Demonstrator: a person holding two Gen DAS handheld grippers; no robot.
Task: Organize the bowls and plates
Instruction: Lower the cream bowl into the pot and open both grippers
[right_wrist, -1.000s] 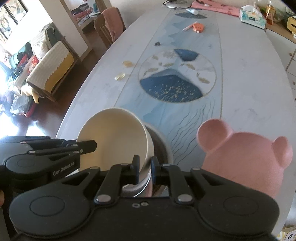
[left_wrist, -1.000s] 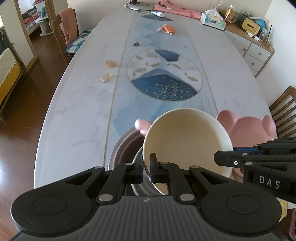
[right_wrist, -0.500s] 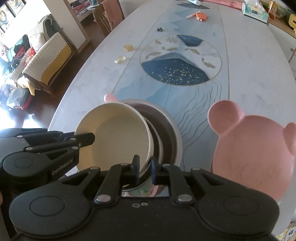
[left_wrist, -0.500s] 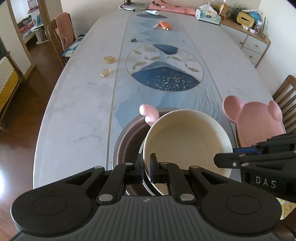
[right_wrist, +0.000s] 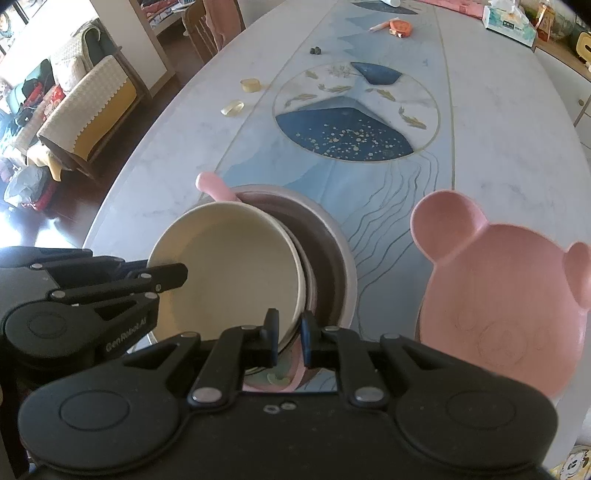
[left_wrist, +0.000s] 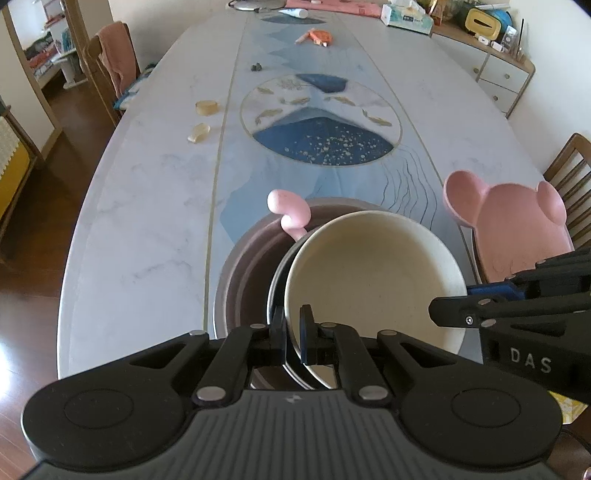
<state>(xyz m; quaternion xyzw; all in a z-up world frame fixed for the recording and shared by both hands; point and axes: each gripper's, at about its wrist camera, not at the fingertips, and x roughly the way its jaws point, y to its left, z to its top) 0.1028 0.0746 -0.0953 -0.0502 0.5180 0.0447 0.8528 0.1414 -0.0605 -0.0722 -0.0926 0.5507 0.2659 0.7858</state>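
Both grippers hold a cream bowl by opposite sides of its rim. My left gripper is shut on the near rim, and its tip shows at the left of the right wrist view. My right gripper is shut on the rim too, with a pinkish edge under it, and it shows as in the left wrist view. The bowl sits low in a large brown bowl, tight against a thin dark rim. A pink handle pokes out behind.
A pink bear-shaped plate lies on the marble table just right of the stack. Two amber pieces lie further out on the left. An orange item and a tissue box are at the far end. Wooden chairs flank the table.
Both grippers have come down with the cream bowl, which now sits lower in the brown bowl. The pink handle and the brown bowl's far rim have come into full view.
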